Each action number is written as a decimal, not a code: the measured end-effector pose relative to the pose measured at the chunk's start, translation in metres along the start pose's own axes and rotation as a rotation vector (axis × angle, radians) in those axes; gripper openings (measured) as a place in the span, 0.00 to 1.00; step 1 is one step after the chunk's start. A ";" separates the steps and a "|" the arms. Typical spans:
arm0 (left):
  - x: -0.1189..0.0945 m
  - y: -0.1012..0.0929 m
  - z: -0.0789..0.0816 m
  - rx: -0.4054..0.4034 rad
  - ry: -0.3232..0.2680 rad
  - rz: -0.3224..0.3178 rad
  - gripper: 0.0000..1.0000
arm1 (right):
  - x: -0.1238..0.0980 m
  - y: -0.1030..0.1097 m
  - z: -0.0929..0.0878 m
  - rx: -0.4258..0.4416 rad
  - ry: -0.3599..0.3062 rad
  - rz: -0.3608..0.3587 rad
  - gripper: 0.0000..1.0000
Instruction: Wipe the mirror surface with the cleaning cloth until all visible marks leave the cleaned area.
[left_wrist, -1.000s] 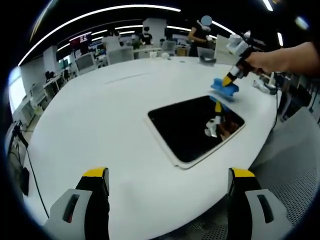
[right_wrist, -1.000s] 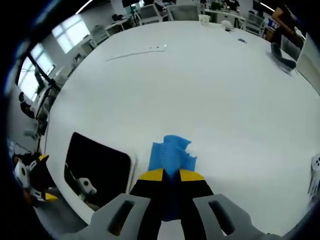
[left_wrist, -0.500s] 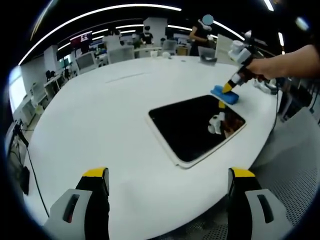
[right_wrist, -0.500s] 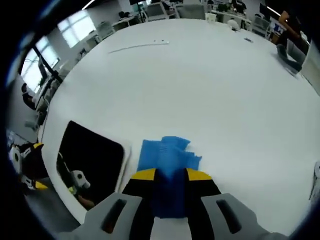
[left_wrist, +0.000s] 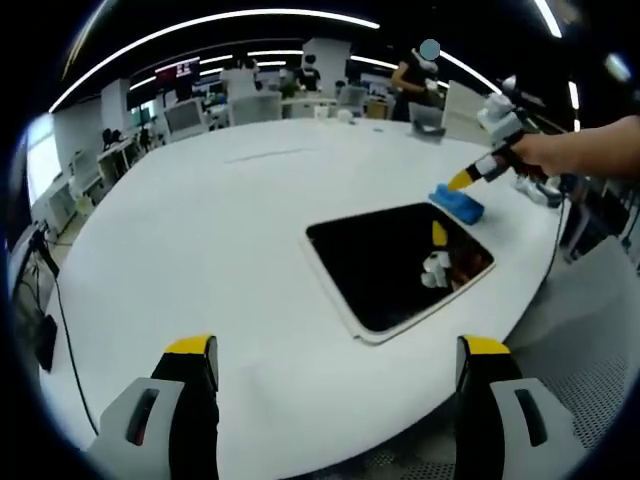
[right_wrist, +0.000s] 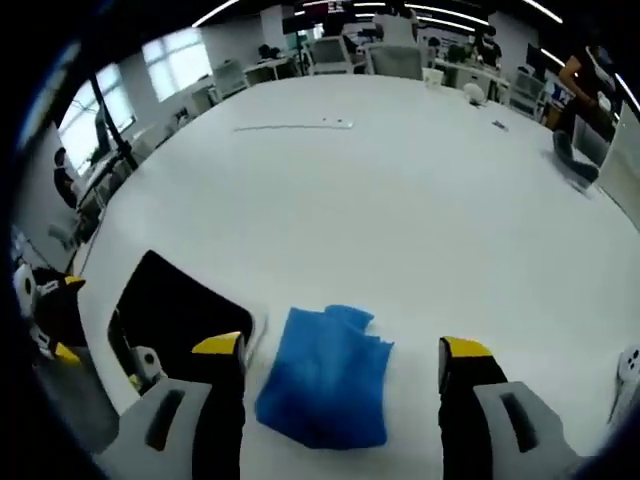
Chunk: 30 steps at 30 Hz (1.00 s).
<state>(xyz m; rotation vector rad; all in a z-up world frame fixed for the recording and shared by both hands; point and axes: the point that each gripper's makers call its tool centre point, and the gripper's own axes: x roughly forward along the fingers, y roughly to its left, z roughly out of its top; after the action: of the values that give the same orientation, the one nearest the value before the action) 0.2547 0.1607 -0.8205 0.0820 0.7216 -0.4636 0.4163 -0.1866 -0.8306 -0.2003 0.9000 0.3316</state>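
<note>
Releasing: the right tongs now stand spread wide, the blue cleaning cloth lying free on the white table between their tips; a second ago they were pinched shut on it
Meaning: likely a regrip or a setting-down; wiping seems not yet begun
Cloth position: just beside the mirror, at its far corner, touching or nearly so
Left tongs: open, empty, held back near the table's edge, as before
Mirror: flat, dark; marks too small to tell
</note>
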 end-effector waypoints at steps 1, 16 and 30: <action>0.000 0.000 0.000 -0.006 -0.003 -0.003 0.99 | -0.001 0.001 0.006 -0.043 -0.040 0.006 0.99; -0.010 0.009 0.025 -0.037 -0.075 0.003 0.99 | -0.044 0.007 0.025 -0.078 -0.197 0.057 1.00; -0.011 -0.002 0.047 -0.019 -0.130 0.001 0.99 | -0.097 0.015 0.004 -0.087 -0.344 0.059 1.00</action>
<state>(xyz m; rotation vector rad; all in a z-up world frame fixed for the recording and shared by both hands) 0.2762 0.1522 -0.7779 0.0340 0.5985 -0.4572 0.3579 -0.1902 -0.7516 -0.1901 0.5529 0.4453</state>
